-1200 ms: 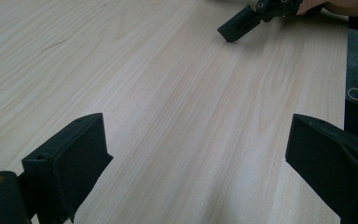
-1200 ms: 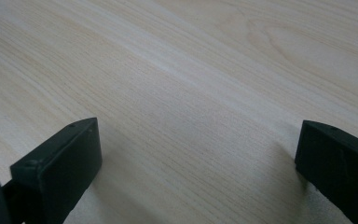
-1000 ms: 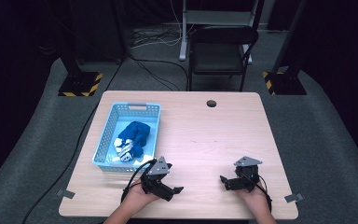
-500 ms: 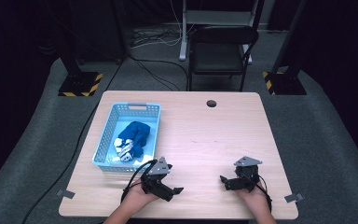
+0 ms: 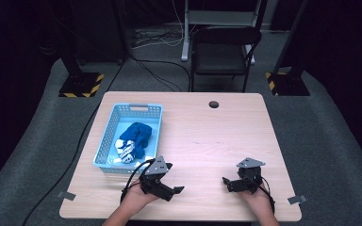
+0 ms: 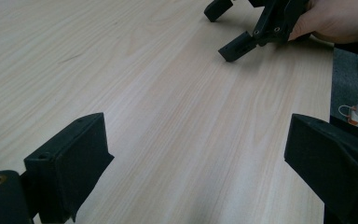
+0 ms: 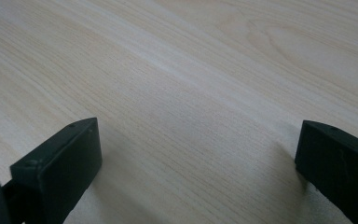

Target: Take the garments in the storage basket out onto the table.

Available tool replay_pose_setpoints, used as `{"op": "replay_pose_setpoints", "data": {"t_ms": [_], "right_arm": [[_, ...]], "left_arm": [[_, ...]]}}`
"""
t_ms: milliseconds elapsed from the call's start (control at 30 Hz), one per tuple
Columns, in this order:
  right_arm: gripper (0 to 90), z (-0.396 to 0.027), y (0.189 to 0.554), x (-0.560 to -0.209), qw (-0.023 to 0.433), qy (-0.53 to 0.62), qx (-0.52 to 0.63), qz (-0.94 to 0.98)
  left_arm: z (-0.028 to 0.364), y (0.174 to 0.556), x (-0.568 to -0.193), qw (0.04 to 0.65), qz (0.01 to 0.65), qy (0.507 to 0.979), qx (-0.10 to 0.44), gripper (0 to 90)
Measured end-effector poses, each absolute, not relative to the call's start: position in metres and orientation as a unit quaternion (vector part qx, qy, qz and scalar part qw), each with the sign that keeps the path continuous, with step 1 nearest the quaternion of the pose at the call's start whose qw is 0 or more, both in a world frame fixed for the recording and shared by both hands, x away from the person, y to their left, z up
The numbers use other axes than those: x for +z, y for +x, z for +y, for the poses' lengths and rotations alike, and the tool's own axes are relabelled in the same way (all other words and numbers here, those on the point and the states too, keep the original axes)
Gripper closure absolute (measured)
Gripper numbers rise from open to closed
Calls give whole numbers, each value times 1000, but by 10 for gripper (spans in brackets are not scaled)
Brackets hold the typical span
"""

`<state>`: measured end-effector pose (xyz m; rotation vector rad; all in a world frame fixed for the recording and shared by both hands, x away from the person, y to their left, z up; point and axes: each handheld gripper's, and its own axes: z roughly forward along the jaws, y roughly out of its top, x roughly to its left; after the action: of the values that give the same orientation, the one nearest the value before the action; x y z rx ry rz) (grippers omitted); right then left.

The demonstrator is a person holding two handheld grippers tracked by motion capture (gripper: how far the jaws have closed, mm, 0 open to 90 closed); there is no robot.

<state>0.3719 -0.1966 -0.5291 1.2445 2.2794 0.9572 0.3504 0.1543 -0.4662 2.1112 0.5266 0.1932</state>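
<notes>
High view: basket [image 5: 104, 142] just beside left claw [image 5: 172, 181]; table [image 5: 207, 136] between claws bare.

A lab or recording studio: black curtains close off the top of the frame, a lone wooden table [image 5: 226, 127] stands on grey carpet, stand bases with yellow-black hazard tape [image 5: 81, 86] sit at left and right, cables [image 5: 158, 40] trail behind, and a black chair [image 5: 224, 52] waits at upper centre.

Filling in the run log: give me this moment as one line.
left tool: open, empty, on table | right tool: open, empty | blue cloth: in basket
</notes>
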Motion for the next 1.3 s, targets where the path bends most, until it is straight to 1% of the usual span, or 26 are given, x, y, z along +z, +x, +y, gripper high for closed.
{"op": "replay_pose_setpoints", "data": {"t_ms": [500, 1300], "right_arm": [[0, -197, 372, -529, 186, 442, 340, 809], [0, -197, 372, -529, 186, 442, 340, 809]], "left_arm": [[171, 353, -452, 485, 227, 839, 95, 57], [191, 356, -442, 499, 246, 823, 112, 57]]}}
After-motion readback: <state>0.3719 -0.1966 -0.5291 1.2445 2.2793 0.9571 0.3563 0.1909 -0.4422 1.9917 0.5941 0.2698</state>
